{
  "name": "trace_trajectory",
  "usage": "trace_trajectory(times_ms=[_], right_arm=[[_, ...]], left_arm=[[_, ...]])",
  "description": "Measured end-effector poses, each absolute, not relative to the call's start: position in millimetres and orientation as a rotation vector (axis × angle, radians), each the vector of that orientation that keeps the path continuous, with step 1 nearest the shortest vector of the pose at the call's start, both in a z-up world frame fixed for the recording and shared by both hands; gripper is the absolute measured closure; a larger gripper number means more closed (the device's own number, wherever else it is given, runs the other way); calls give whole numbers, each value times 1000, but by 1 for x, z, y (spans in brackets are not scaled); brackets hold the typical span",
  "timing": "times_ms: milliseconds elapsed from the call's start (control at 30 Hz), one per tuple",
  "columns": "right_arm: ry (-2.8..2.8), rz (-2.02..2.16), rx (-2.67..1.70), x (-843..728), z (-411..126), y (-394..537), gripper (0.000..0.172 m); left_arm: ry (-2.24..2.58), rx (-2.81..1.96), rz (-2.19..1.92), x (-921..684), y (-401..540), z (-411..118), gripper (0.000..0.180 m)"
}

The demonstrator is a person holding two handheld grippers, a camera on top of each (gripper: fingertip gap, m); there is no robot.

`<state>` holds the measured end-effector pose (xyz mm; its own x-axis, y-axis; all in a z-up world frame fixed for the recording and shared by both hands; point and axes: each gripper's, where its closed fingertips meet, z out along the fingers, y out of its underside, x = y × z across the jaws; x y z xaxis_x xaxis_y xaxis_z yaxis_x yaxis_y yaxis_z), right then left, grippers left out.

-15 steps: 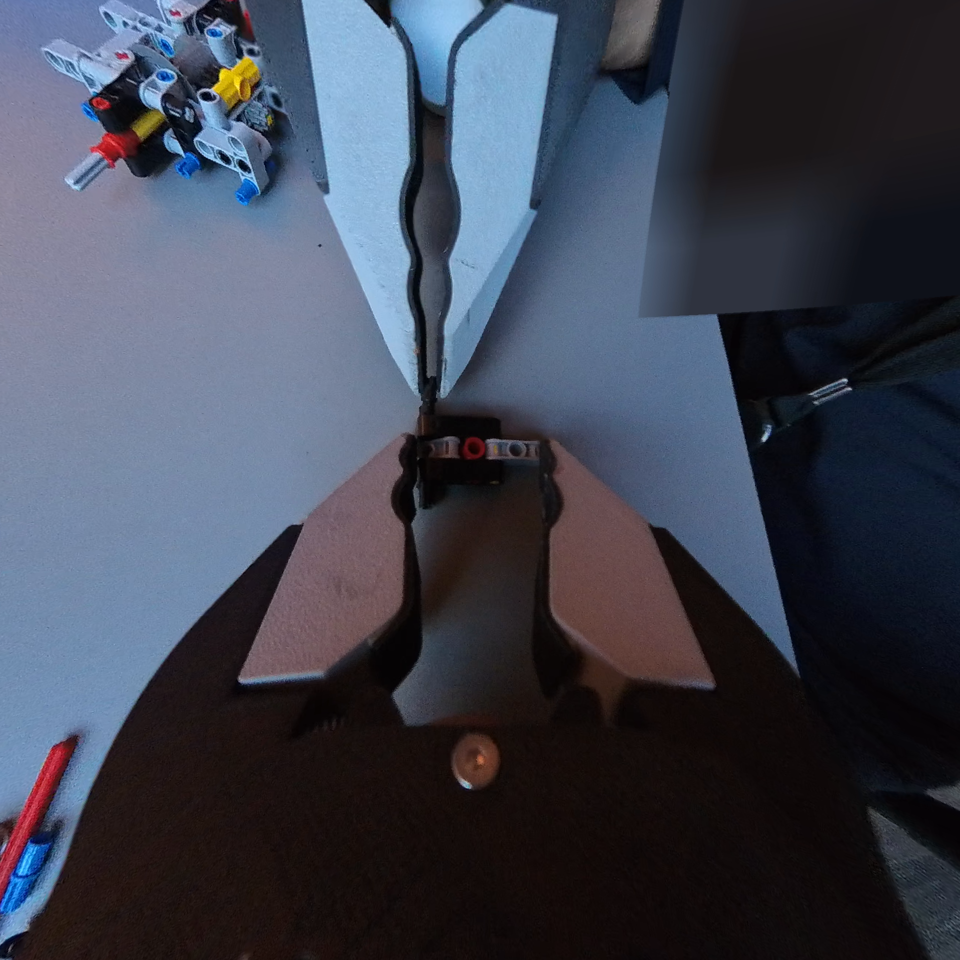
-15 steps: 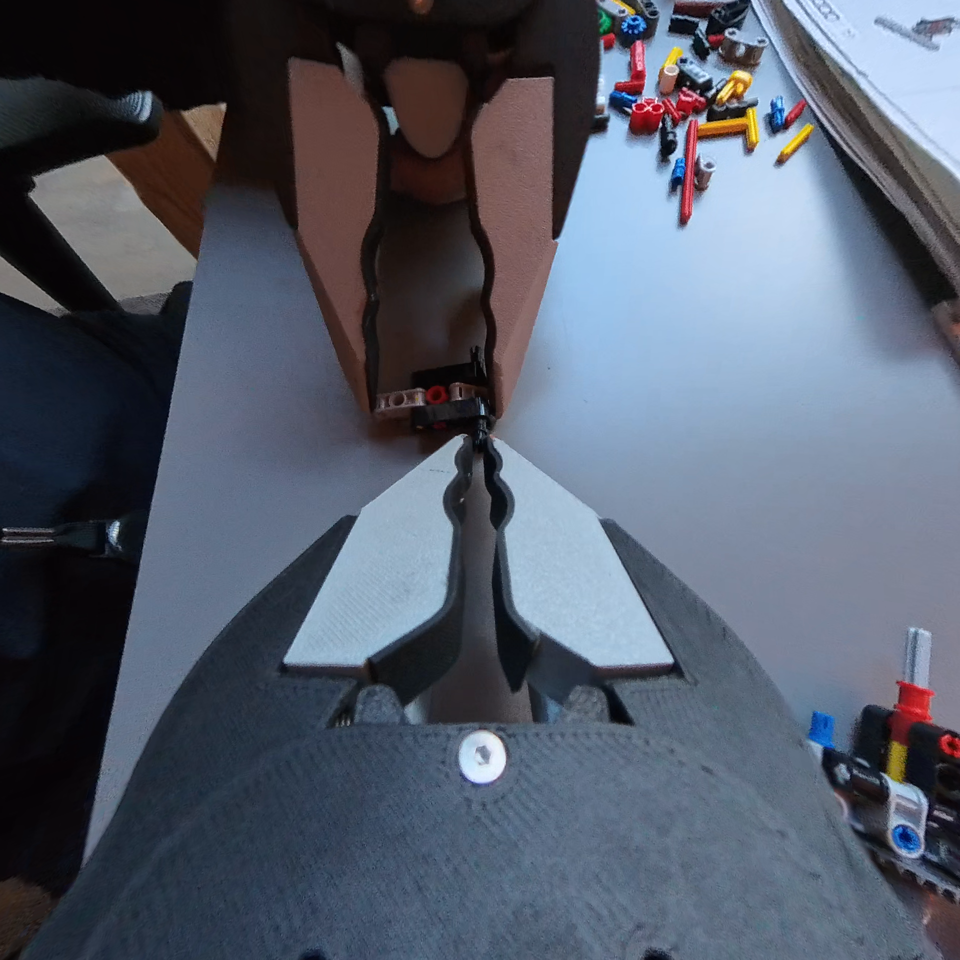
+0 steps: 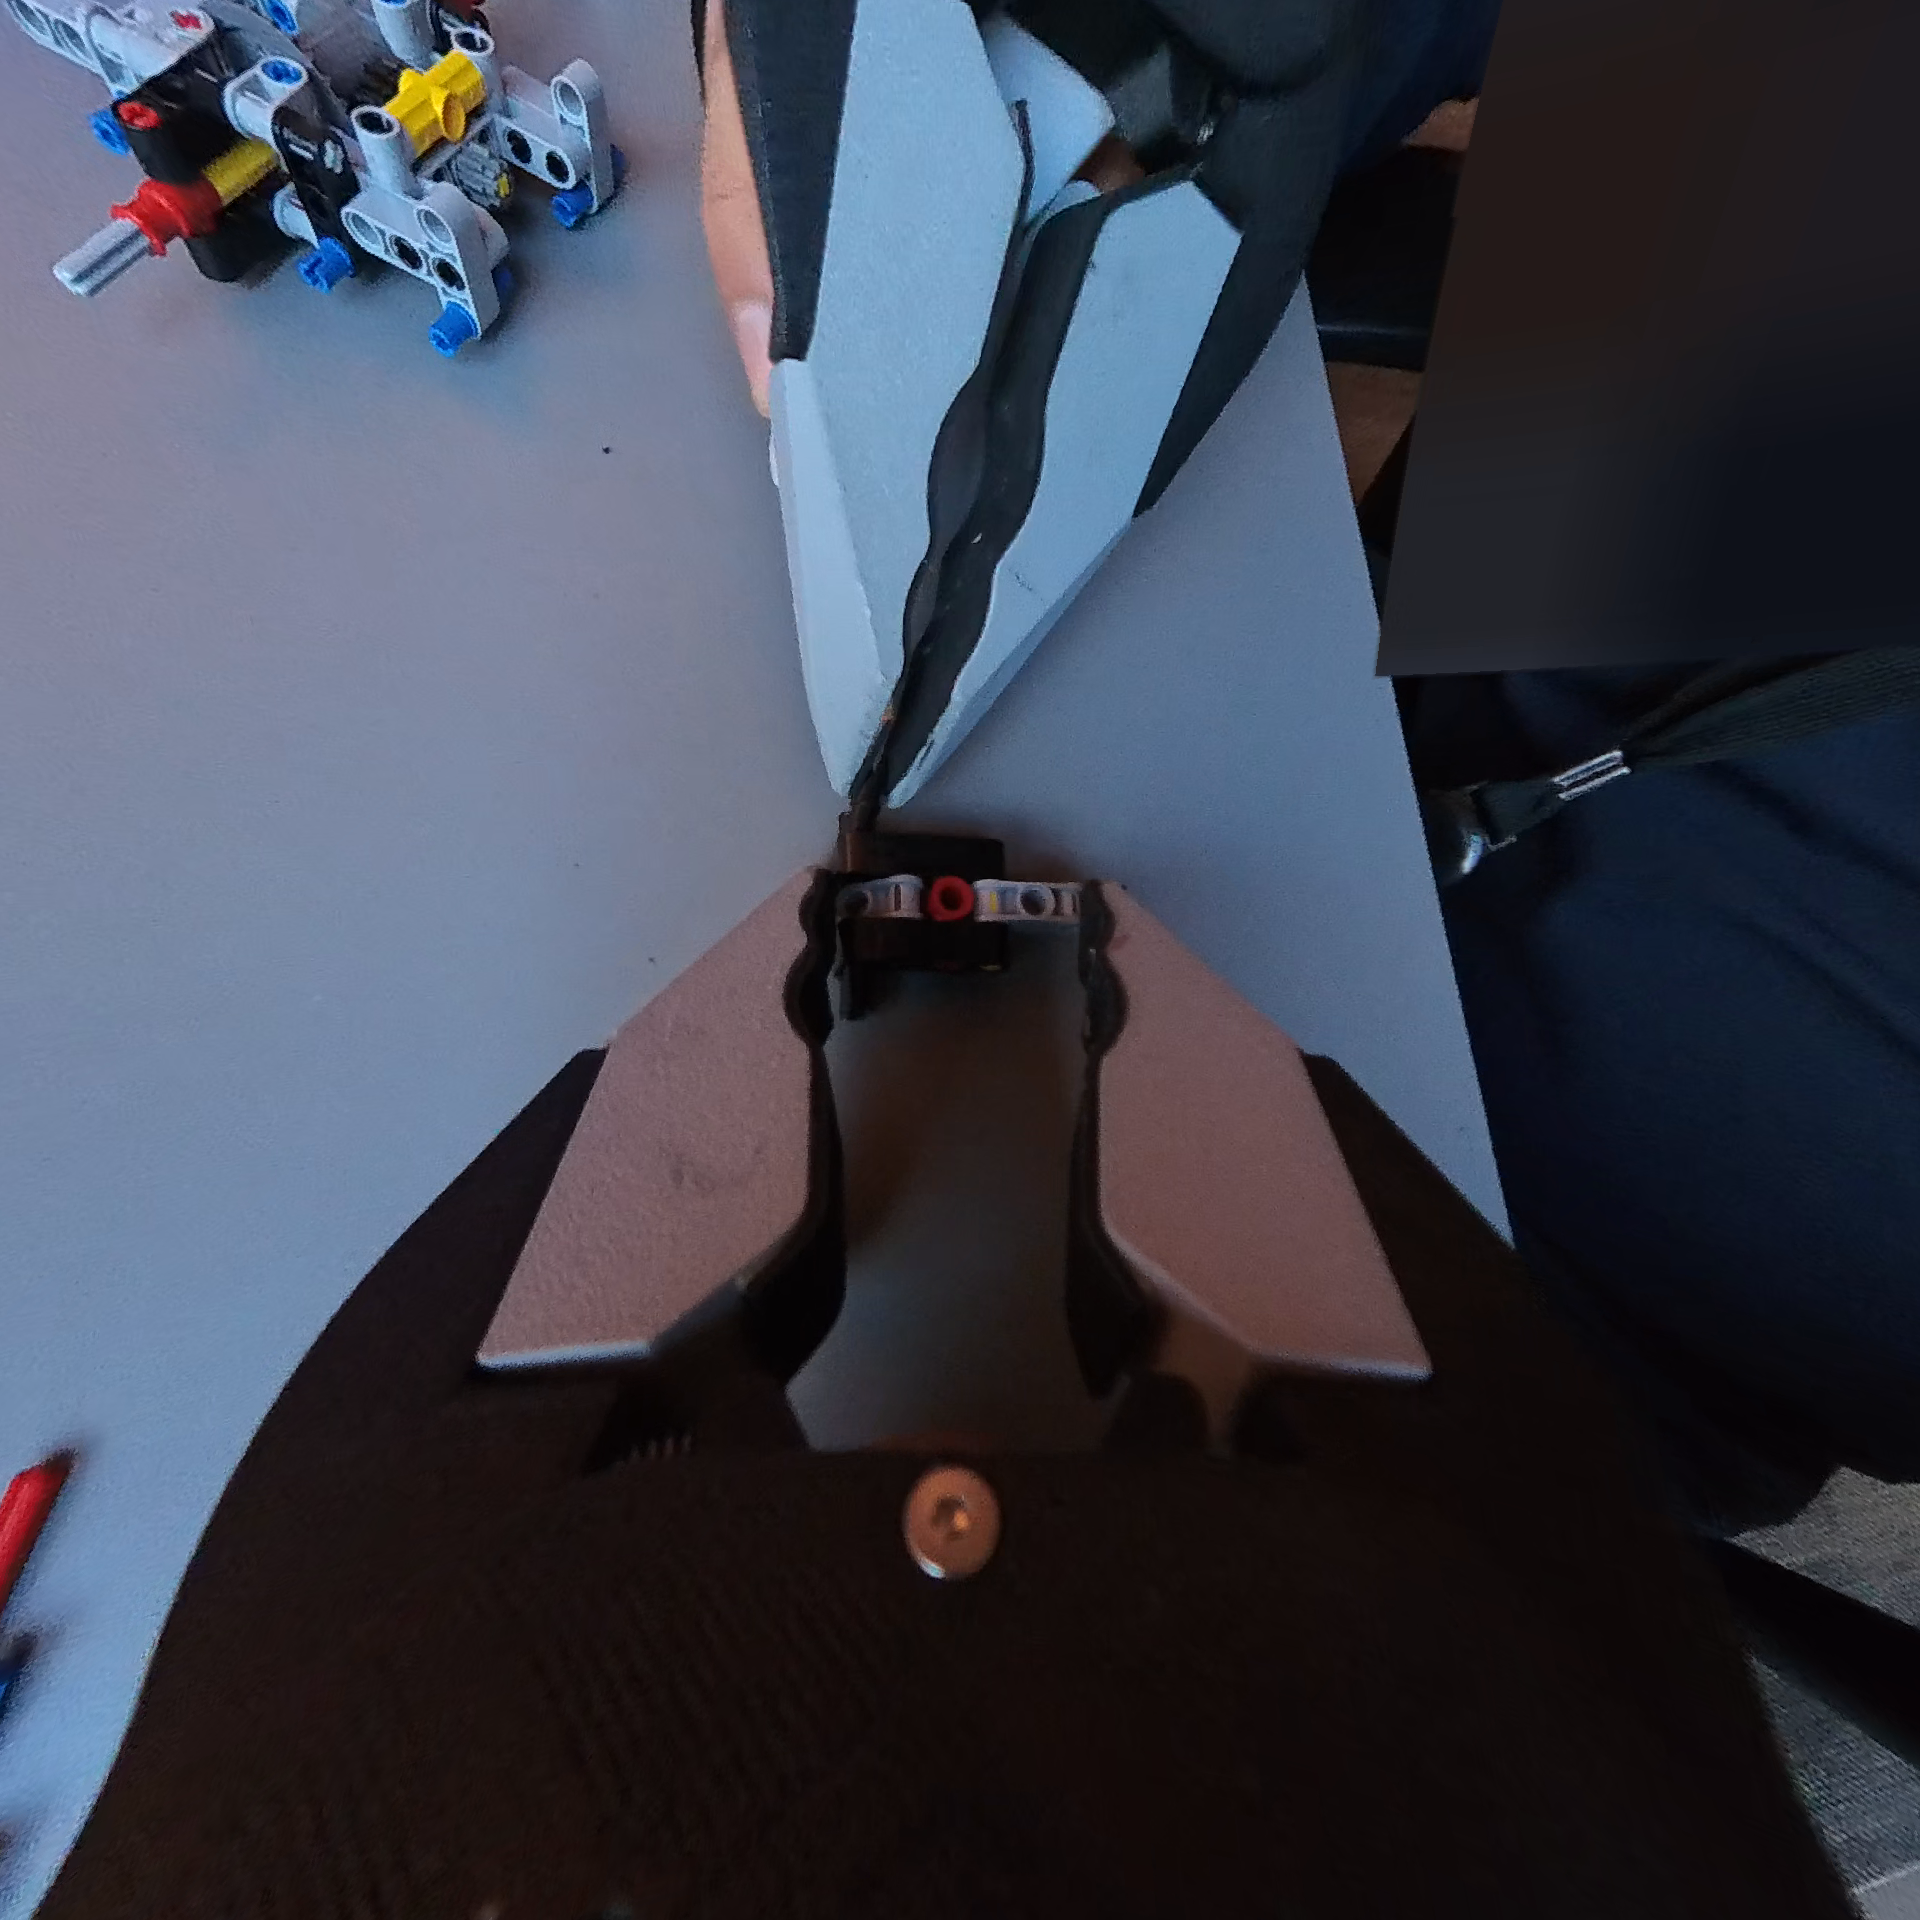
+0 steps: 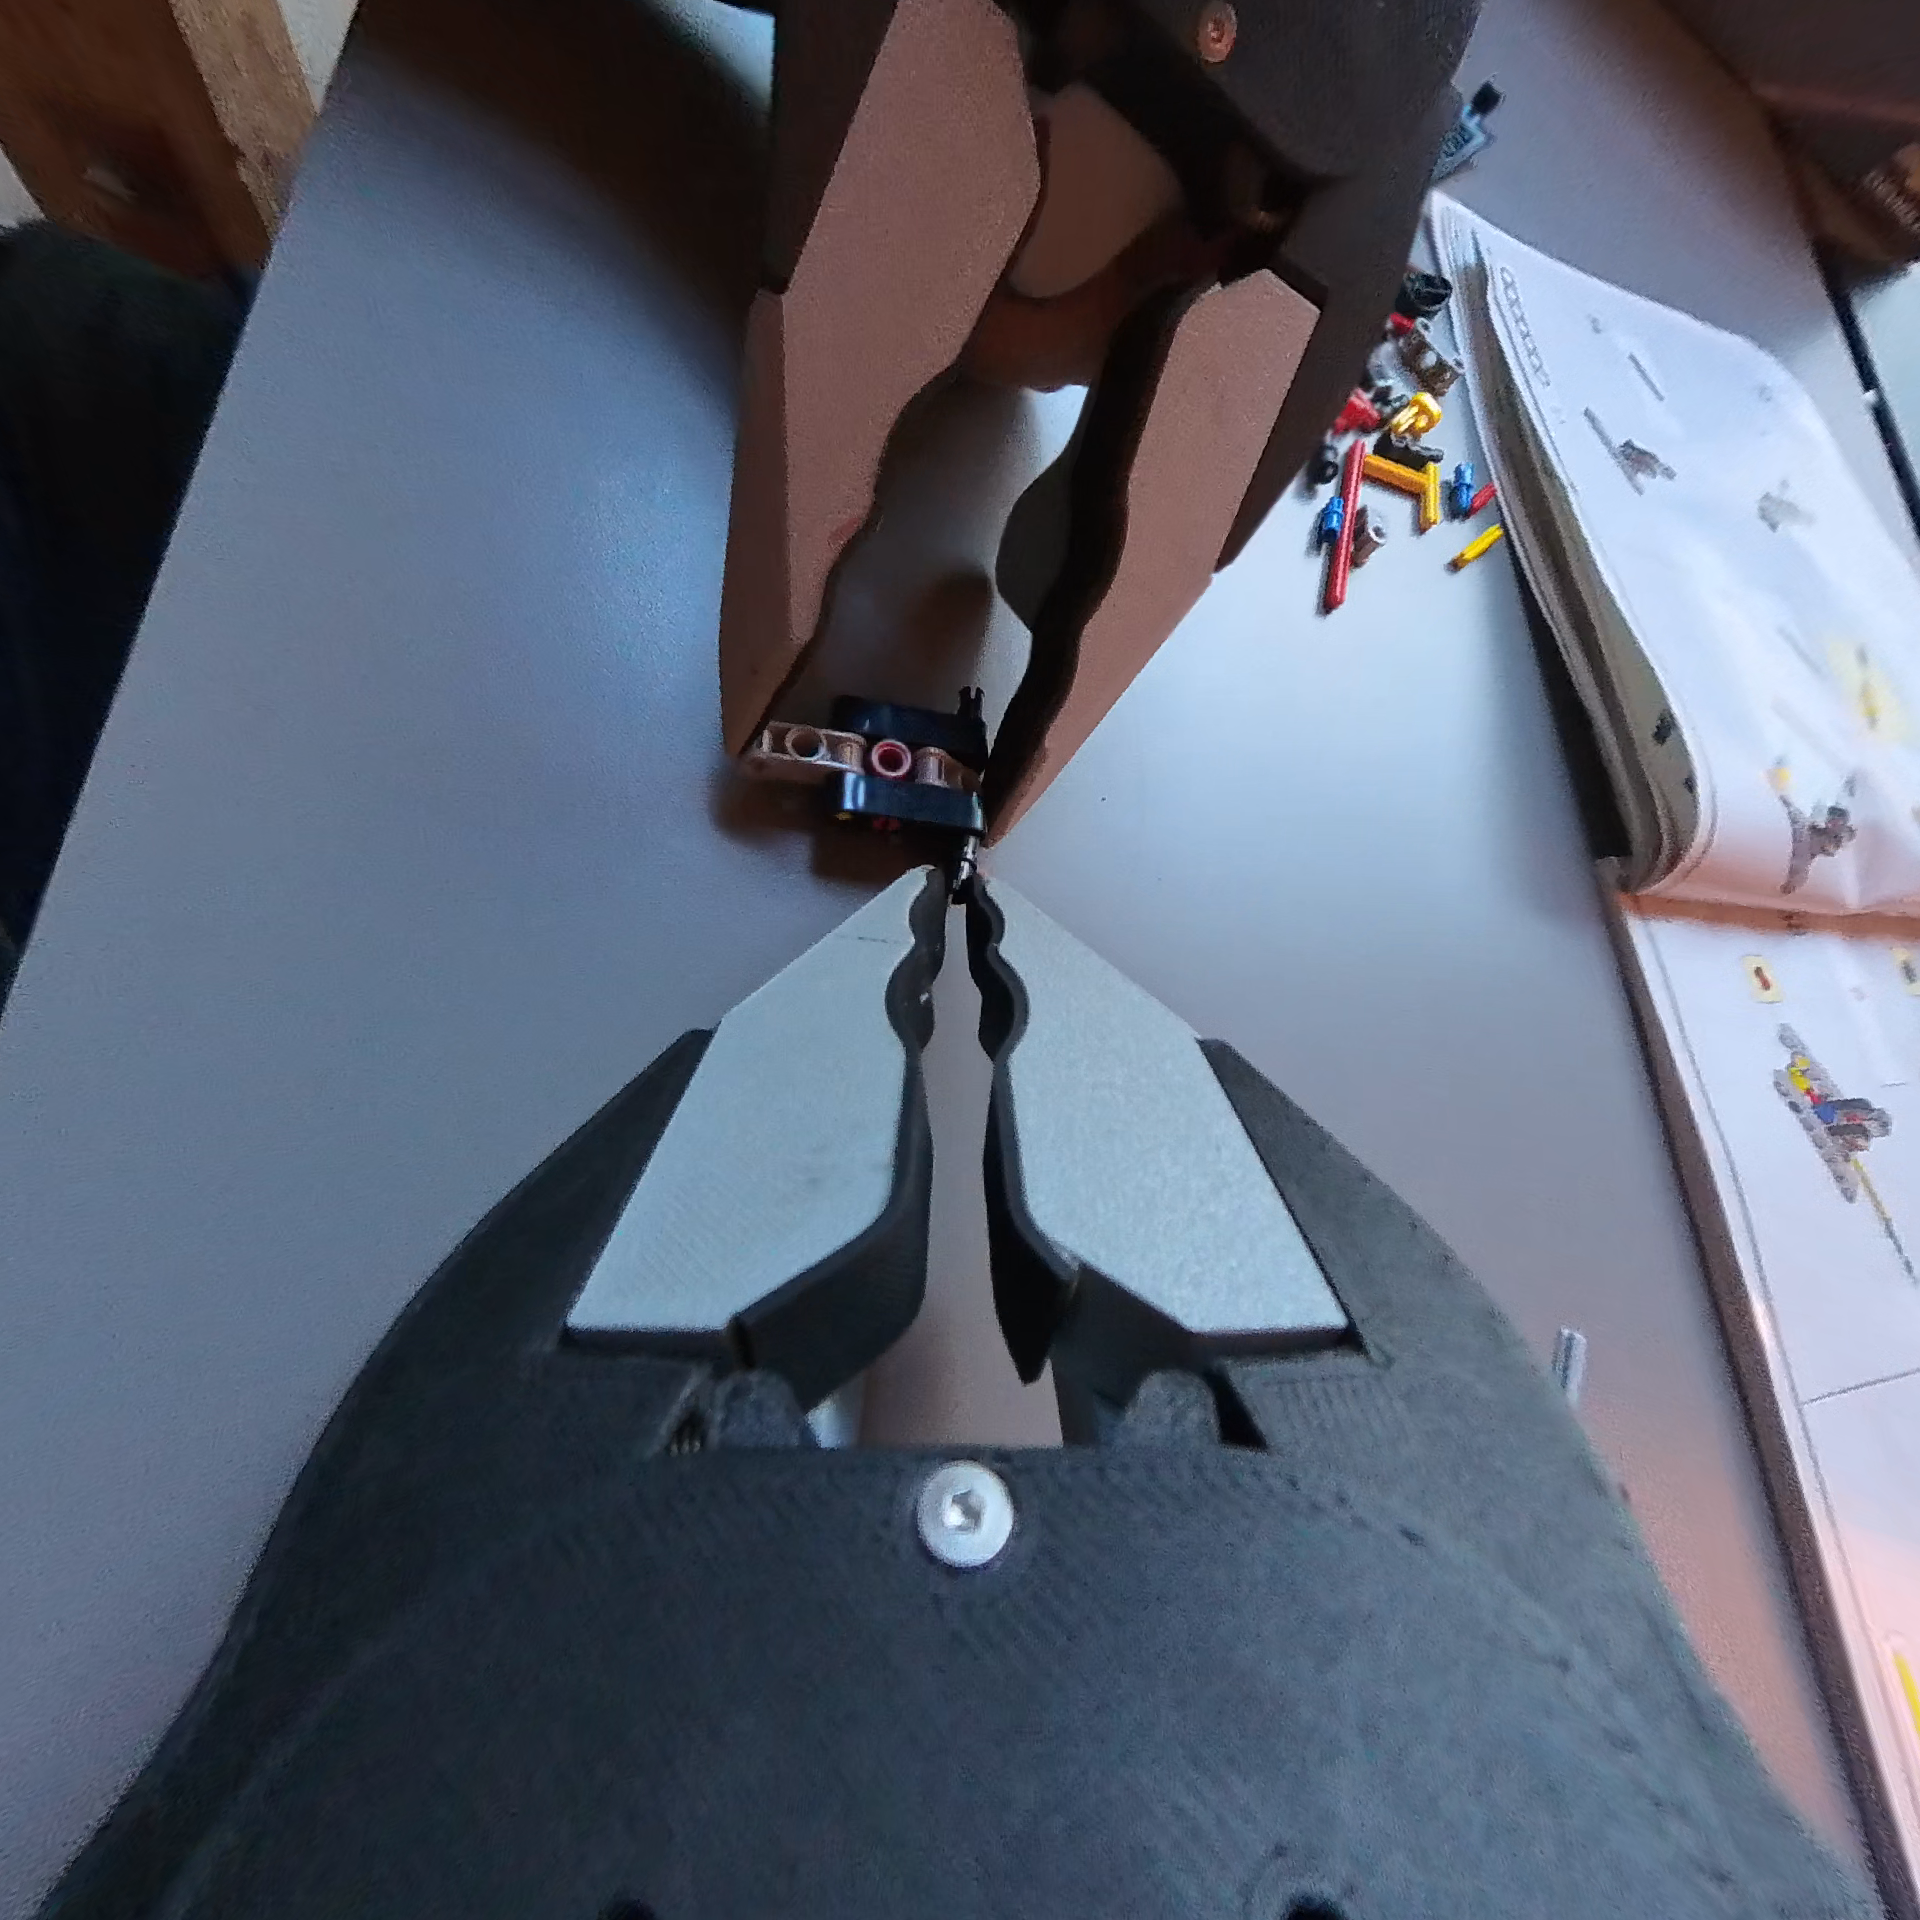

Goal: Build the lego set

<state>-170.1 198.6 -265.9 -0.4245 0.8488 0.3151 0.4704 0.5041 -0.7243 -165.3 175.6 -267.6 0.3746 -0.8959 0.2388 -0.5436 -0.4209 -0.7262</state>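
Two grippers meet tip to tip near the middle of both views, over a pale grey table [image 3: 312, 727]. The left gripper [image 3: 961, 909] stands with its jaws at a middling width, clamped on a small building-block assembly [image 3: 935, 914]: a light grey holed beam with a red bush at its centre, set between black pieces. The beam spans the gap and both pads press on its ends. In the right wrist view the same assembly [image 4: 883, 769] sits just above centre, between the brown fingers coming down from the top of the frame.

The right gripper [image 4: 956, 883] has its jaws nearly closed, the tips pinching a thin black pin [image 4: 966, 857] that sticks out of one corner of the assembly. In the left wrist view this gripper [image 3: 868, 805] reaches down from the top, its tip touching the assembly's upper left corner.

A larger model of grey, black, yellow, red and blue parts [image 3: 312, 166] lies at the upper left of the left wrist view. Loose coloured pieces [image 4: 1392, 468] are scattered at the upper right of the right wrist view, beside an open instruction booklet [image 4: 1714, 582] along the right edge. A red rod [image 3: 31, 1517] shows at the lower left edge of the left wrist view.
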Motion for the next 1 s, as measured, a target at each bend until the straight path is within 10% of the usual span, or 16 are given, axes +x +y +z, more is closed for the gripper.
trace_trajectory(times_ms=[633, 1000], right_arm=[[-2067, 1520, -1883, -168, -270, 188, 171], [-2166, 1200, -1514, -168, -269, 191, 171]], left_arm=[[1327, -2019, -630, -166, 175, -272, 136], [1363, -2014, -699, -168, 173, -272, 135]])
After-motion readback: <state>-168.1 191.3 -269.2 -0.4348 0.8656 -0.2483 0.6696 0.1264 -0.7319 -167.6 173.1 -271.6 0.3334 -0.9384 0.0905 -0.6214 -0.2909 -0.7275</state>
